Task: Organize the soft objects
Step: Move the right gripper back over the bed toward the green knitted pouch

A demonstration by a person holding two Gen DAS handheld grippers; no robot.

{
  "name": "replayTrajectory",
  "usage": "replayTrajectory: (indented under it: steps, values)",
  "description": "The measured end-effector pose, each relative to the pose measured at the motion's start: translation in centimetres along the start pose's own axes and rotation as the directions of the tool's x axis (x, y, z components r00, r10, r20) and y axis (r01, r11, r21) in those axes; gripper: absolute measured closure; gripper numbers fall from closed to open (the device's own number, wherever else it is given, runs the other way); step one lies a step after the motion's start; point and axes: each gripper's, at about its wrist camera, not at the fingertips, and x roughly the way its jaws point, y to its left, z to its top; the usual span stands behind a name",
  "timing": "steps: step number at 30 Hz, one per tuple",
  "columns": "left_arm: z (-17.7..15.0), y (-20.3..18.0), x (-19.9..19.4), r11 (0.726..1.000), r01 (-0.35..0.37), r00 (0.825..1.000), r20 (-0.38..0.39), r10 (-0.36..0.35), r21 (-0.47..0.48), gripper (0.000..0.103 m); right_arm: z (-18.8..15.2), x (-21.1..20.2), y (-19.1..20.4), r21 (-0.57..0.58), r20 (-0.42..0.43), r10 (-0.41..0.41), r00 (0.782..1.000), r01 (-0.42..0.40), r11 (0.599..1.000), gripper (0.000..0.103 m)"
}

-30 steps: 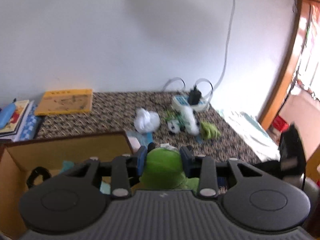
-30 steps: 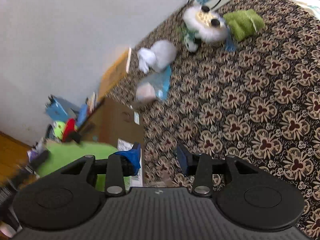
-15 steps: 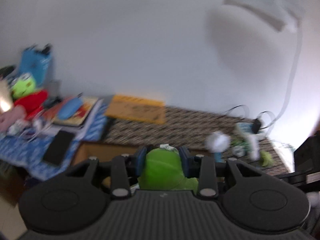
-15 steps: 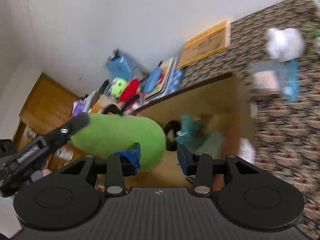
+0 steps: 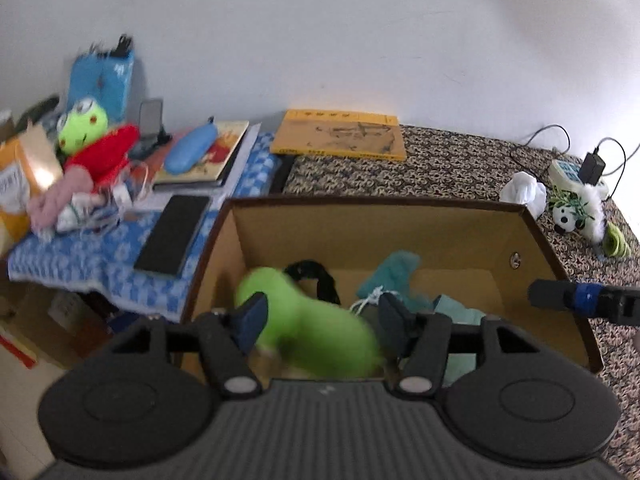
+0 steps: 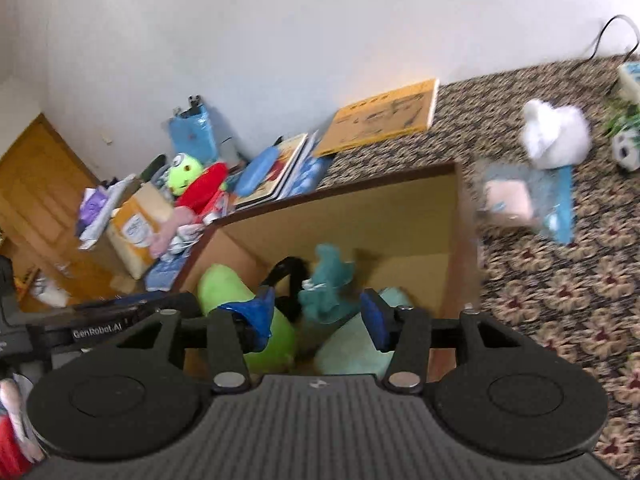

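Observation:
An open cardboard box [image 5: 360, 228] stands on the patterned carpet. My left gripper [image 5: 322, 316] hangs over it, tilted down, its jaws opening. The green plush [image 5: 312, 332] lies blurred between the parted pads, loose, dropping onto a black strap [image 5: 316, 276] and teal plush [image 5: 394, 270] inside. My right gripper [image 6: 318, 316] hovers over the same box [image 6: 360, 208], its jaws also opening with nothing gripped; one of its fingers [image 5: 580, 304] shows at the box's right wall. A white plush [image 6: 556, 136] and a bagged pink item [image 6: 520, 200] lie on the carpet.
A panda toy [image 5: 576, 216], green cloth [image 5: 616, 242] and power strip [image 5: 568, 172] sit far right. A yellow book [image 5: 340, 140] lies by the wall. Left of the box, a blue cloth carries a phone [image 5: 172, 234], books and a frog plush [image 5: 84, 124].
My left gripper swung over the box and tipped downward; its jaws spread and the green plush slipped free into the box. The right gripper's jaws widened while it stayed over the box.

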Motion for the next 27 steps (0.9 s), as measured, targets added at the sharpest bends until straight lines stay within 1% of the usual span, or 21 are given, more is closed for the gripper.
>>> replayTrajectory:
  steps: [5,11,19,27]
  values:
    - [1.4,-2.3,0.8,0.999,0.013,1.0,-0.028,-0.012,0.046,0.042,-0.3,-1.4,0.3,-0.042,0.045,-0.06,0.997,0.061,0.997,0.061]
    - [1.7,-6.5,1.1,0.991,0.035,0.999,-0.039,-0.03,0.131,0.042,-1.1,-3.3,0.1,-0.054,0.081,-0.112,0.99,0.117,0.992,0.055]
    - [1.5,-11.7,1.2,0.978,0.071,0.997,-0.049,-0.063,0.197,0.042,-1.8,-5.9,-1.0,-0.037,0.103,-0.171,0.98,0.175,0.984,0.051]
    - [1.3,-16.4,0.6,0.969,0.067,0.997,-0.038,-0.06,0.236,0.042,-2.3,-9.0,-3.6,0.005,0.119,-0.216,0.969,0.217,0.976,0.05]
